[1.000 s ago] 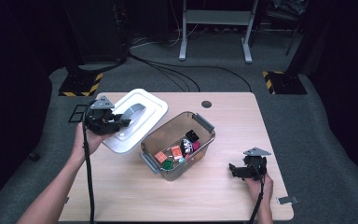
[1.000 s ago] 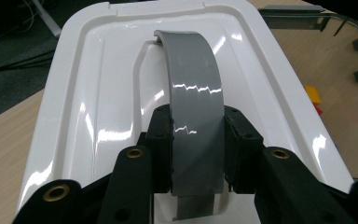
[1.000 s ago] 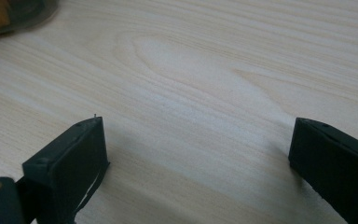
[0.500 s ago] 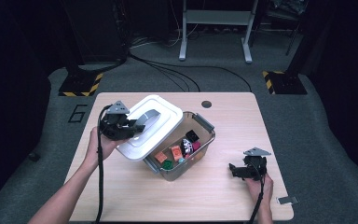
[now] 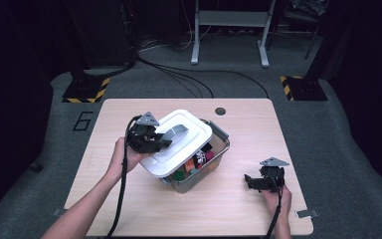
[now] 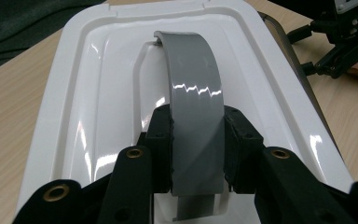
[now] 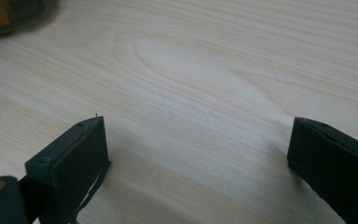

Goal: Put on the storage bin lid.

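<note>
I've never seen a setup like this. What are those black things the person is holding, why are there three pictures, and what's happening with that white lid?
A person sits at a wooden table and works with a hand-held tool in each hand; each tool ends in two black fingers that pinch. One picture comes from a camera above the table. The other two come from small cameras riding on the tools, looking along their fingers.

On the table stands a clear storage box with small colourful items inside. The left gripper is clamped on the grey handle of the white lid, and holds the lid tilted over the box, not seated. The right gripper rests near the table's right edge, its fingers open over bare wood, holding nothing.
</note>
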Demonstrator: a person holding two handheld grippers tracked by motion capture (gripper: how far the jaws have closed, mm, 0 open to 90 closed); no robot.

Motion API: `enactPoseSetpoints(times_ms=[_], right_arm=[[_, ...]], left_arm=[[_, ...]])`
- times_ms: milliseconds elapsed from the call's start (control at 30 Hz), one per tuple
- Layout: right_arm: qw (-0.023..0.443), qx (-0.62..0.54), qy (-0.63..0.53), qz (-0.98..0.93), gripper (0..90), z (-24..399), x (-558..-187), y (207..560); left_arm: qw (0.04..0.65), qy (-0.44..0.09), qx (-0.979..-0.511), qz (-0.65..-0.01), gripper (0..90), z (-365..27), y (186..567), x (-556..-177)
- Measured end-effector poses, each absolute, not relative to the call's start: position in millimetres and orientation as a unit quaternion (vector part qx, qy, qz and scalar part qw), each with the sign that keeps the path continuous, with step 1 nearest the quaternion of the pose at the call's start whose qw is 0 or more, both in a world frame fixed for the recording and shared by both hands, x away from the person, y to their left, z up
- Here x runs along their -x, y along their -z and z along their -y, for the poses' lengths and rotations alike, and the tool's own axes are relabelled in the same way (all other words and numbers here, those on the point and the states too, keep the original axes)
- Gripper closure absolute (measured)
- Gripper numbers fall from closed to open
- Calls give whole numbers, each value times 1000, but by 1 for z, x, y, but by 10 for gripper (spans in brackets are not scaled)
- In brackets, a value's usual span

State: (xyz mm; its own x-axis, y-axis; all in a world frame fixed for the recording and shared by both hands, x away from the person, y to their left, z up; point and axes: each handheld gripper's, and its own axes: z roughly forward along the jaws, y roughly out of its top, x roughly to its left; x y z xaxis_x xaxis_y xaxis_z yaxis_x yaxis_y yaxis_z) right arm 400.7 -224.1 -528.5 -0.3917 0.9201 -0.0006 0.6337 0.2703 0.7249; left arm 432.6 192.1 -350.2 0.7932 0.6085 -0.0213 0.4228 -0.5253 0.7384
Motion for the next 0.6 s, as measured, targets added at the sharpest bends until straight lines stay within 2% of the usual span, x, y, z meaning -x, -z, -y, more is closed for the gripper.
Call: enactPoseSetpoints(times_ms=[600], right_arm=[[216, -507, -330, -766, 43, 224, -401, 528]], left_arm=[[383, -101, -876, -275, 671, -155, 368, -434]])
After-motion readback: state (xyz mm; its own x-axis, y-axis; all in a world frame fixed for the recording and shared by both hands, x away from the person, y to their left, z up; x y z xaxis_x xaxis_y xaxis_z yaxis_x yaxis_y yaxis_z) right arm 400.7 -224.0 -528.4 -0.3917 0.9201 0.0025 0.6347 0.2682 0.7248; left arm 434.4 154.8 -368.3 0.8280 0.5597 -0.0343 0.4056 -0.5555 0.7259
